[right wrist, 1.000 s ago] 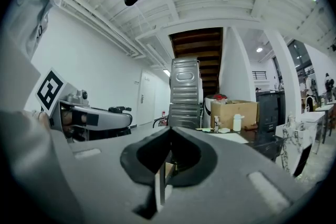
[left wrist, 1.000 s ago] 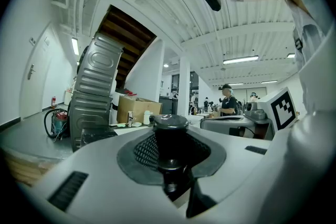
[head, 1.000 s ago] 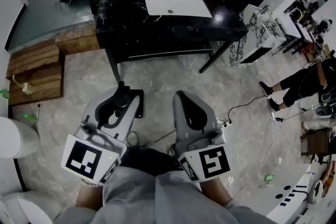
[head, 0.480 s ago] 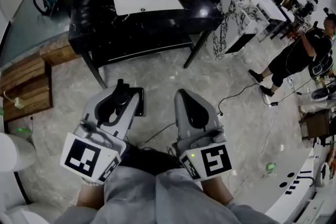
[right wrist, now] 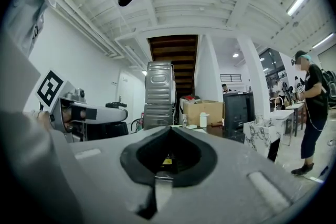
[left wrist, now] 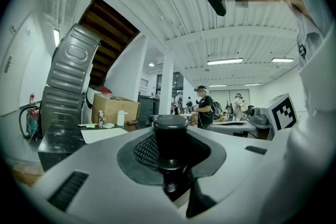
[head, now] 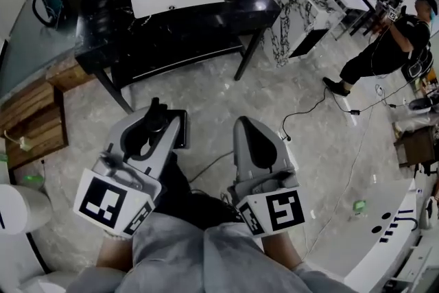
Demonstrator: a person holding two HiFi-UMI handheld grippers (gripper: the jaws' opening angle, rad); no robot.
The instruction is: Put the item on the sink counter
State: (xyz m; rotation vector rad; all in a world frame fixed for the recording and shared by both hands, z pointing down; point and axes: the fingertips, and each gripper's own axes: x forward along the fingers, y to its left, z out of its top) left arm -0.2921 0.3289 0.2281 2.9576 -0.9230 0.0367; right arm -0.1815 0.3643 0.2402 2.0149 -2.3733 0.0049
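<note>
Since a second ago the sink counter (head: pixel 230 10) has slid toward the upper left of the head view. The left gripper (head: pixel 149 134) is clamped on a black cylinder (left wrist: pixel 169 139), well apart from that counter. The right gripper (head: pixel 248 132) has its jaws pressed together with nothing between them.

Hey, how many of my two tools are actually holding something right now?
1. The left tool is shut on a black cylindrical item. The right tool is shut with nothing between its jaws. Both gripper views show this clearly, so nothing is hidden.
</note>
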